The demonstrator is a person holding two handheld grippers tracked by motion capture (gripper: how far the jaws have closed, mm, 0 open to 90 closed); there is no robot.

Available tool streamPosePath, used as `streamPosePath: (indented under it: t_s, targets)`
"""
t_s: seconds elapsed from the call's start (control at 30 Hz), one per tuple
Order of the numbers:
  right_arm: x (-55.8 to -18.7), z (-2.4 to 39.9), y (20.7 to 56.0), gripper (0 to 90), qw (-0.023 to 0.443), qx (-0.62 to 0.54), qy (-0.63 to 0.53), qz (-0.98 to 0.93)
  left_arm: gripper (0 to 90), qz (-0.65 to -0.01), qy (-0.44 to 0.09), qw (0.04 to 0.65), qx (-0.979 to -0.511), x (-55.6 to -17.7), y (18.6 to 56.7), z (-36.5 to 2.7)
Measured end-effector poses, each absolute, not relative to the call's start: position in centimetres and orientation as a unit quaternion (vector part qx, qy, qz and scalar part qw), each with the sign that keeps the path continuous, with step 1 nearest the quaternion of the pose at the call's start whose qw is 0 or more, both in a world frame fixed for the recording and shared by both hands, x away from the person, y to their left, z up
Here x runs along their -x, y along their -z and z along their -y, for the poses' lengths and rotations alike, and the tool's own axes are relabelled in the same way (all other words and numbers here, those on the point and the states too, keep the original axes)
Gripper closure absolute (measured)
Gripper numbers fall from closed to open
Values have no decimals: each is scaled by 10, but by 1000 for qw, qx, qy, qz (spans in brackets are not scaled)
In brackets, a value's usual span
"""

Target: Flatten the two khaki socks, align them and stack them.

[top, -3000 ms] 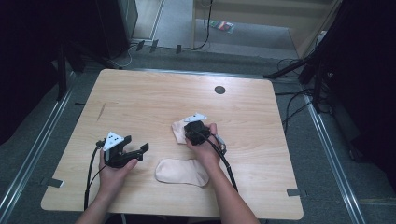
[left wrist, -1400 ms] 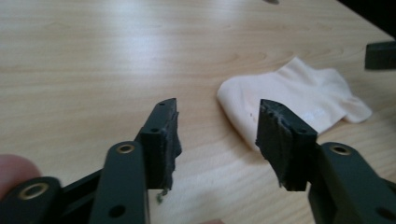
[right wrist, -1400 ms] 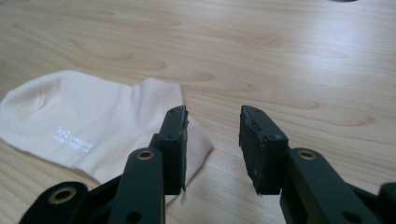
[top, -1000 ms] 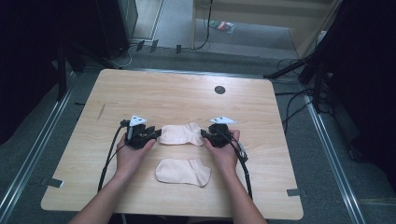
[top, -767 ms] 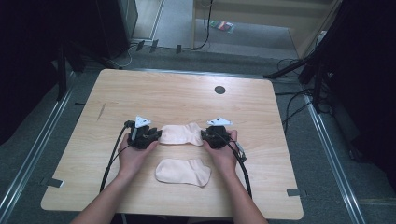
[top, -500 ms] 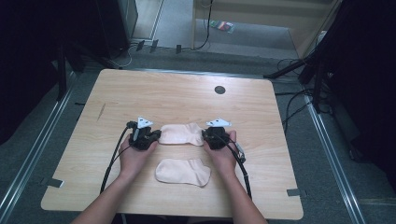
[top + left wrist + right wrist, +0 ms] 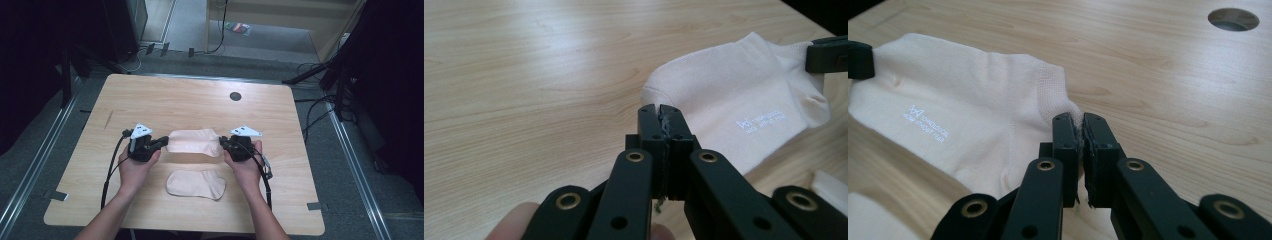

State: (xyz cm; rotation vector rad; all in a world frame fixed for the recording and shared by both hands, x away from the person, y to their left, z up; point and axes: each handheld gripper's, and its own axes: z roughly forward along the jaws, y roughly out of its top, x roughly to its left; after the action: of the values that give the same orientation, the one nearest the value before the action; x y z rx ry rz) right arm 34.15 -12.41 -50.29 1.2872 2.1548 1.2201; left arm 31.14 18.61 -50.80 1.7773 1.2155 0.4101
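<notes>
High view: sock (image 7: 192, 142) stretched between left tool (image 7: 161, 143) and right tool (image 7: 223, 143), both clamped on its ends.

Both forearms come in from 6 o'clock. The left hand (image 7: 134, 167) aims the left gripper (image 7: 161, 143) toward 3 o'clock, jaws pressed together (cloth pinched between them). The right hand (image 7: 246, 167) aims the right gripper (image 7: 223, 143) toward 9 o'clock, jaws likewise clamped on cloth.

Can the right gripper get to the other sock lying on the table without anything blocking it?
Probably not right away. The right gripper is shut on the stretched sock, so it must let go first. Otherwise the near sock lies close by on bare table, nothing between.
</notes>
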Motion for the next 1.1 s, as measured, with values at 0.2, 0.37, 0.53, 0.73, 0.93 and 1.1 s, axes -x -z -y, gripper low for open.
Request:
streamPosePath:
  t_s: [0.2,0.37,0.53,0.73,0.93,1.1]
  targets:
    - [-319,130,487,857,164,-443,-450,-758,900,-476,-166,469,-725,-288,500,-192]
    - [-299,132,485,858,153,-435,-453,-763,900,-467,-161,472,-730,-266,500,-197]
    - [-280,134,490,858,143,-430,-447,-771,900,-461,-150,470,-738,-249,505,-197]
    - [-261,141,498,858,132,-433,-440,-775,900,-456,-132,464,-748,-233,513,-193]
    - [-246,148,502,858,132,-432,-432,-780,900,-455,-116,460,-754,-223,518,-190]
    - [-239,151,511,858,123,-435,-424,-785,900,-449,-121,442,-767,-217,526,-187]
